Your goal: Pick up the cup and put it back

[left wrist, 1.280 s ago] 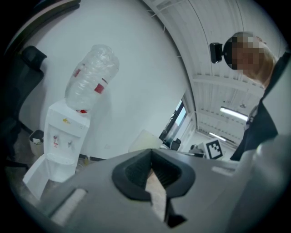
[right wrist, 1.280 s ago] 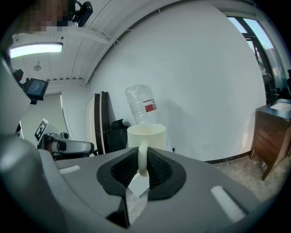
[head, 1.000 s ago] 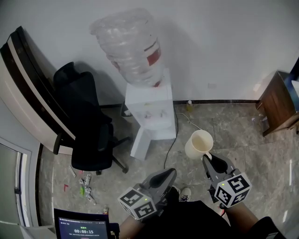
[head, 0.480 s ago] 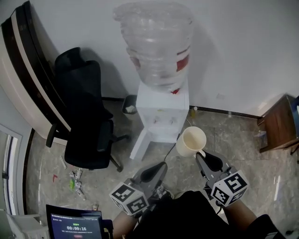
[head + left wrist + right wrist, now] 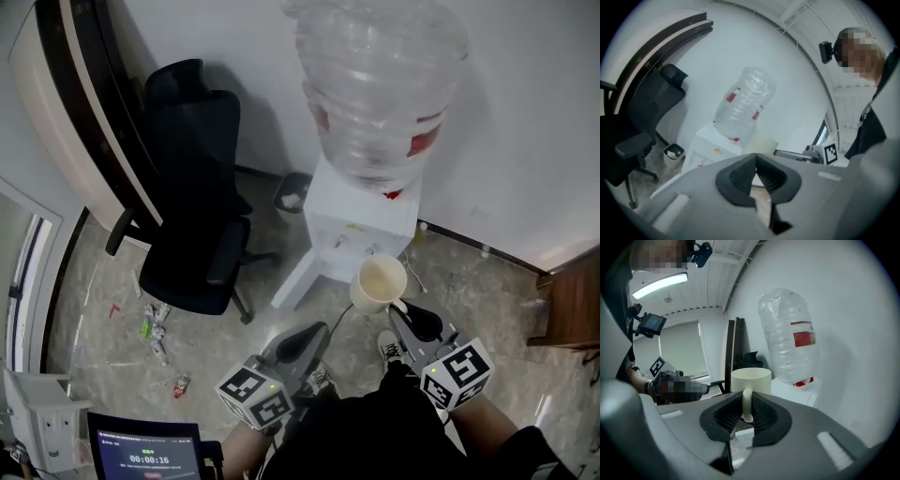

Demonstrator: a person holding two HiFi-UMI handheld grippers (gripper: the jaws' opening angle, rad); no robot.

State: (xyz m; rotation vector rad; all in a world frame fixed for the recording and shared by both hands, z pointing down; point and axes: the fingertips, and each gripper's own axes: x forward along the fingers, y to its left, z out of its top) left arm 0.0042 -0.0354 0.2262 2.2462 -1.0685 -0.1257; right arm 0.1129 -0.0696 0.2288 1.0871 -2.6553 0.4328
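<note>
A cream cup (image 5: 378, 281) hangs in the air, held by its handle (image 5: 747, 404), on which my right gripper (image 5: 403, 313) is shut. The cup hovers just in front of the white water dispenser (image 5: 361, 220), close to its taps. In the right gripper view the cup (image 5: 751, 379) stands upright above the jaws of the right gripper (image 5: 747, 416). My left gripper (image 5: 305, 342) is lower and to the left, shut with nothing in it. In the left gripper view the left gripper (image 5: 757, 176) points at the dispenser (image 5: 710, 150), with the cup (image 5: 761, 143) just beyond its jaws.
A large clear water bottle (image 5: 380, 84) sits upside down on the dispenser. A black office chair (image 5: 197, 216) stands to the left, a small bin (image 5: 293, 192) beside the dispenser. A wooden cabinet (image 5: 567, 300) is at the right, and litter (image 5: 155, 328) lies on the floor.
The dispenser has come nearer and larger in the head view. The cup, still in my right gripper, has moved up to the dispenser's front. The left gripper stays shut.
</note>
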